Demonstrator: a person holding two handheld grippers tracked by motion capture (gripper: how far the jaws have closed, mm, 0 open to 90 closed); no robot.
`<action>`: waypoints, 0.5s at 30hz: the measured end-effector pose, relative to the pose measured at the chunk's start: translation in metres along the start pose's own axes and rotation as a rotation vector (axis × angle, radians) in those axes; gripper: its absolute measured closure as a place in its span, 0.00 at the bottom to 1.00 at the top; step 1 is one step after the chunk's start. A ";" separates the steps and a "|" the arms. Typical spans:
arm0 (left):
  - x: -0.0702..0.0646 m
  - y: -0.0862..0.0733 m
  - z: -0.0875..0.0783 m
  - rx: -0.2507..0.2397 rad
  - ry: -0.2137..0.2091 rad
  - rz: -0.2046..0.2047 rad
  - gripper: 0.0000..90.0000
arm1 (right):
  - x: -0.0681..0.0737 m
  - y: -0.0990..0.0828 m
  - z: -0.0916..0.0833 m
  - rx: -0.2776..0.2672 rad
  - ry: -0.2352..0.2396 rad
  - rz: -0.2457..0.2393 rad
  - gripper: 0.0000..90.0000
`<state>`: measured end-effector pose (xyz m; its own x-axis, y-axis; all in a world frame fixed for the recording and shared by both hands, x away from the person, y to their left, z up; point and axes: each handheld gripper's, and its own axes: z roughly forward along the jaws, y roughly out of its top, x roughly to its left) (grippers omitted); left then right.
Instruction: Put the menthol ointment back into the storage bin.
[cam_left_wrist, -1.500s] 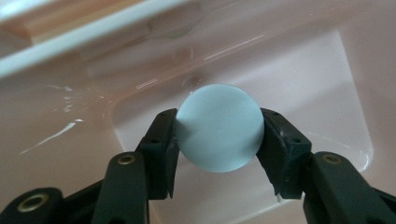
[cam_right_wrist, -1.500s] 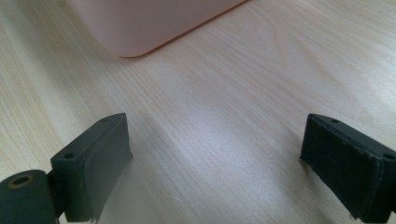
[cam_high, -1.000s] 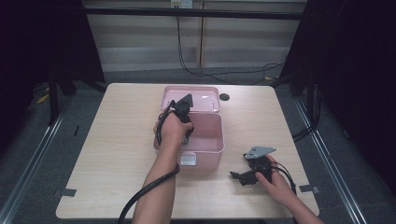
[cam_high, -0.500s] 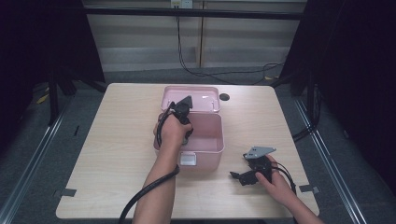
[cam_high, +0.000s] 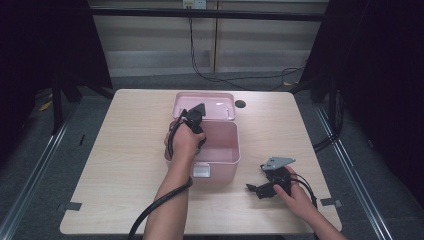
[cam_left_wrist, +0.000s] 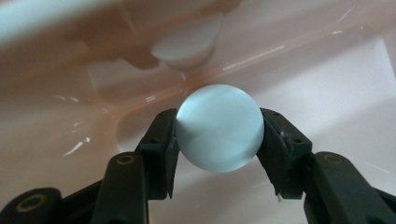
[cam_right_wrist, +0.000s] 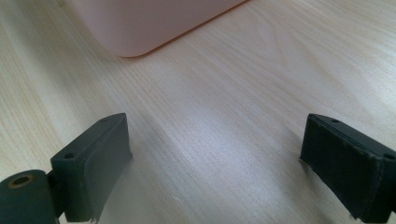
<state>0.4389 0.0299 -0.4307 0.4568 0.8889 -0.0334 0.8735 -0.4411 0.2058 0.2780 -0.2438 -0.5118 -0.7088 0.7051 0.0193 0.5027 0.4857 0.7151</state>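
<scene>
While the light wooden bench (cam_high: 125, 150) carries everything, the largest thing on it is the pink box (cam_high: 220, 160), its lid (cam_high: 204, 104) thrown back behind it toward the far edge. The person's left hand (cam_high: 183, 142) reaches over the box's near-left corner and points the left gripper (cam_left_wrist: 218, 135) down into the box. There its jaws are clamped on a pale blue ball (cam_left_wrist: 218, 128), one pad pressed to each side of it, the ball sitting between the jaw tips, above the pink floor of the box. The right gripper (cam_high: 260, 189) rests on the bench to the right of the box, near the front edge, its jaws wide apart with bare wood between them
</scene>
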 end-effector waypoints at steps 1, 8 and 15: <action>0.000 0.000 0.000 -0.001 -0.001 0.002 0.56 | 0.000 0.000 0.000 0.000 0.000 0.000 0.08; 0.002 0.000 -0.001 -0.020 0.000 0.015 0.53 | 0.000 0.000 0.000 0.000 0.001 0.000 0.08; 0.002 -0.002 0.000 -0.019 -0.018 -0.001 0.51 | 0.000 0.000 0.000 0.000 0.001 0.001 0.08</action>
<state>0.4386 0.0328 -0.4312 0.4587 0.8871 -0.0513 0.8709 -0.4373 0.2242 0.2780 -0.2437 -0.5118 -0.7089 0.7050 0.0203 0.5032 0.4854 0.7150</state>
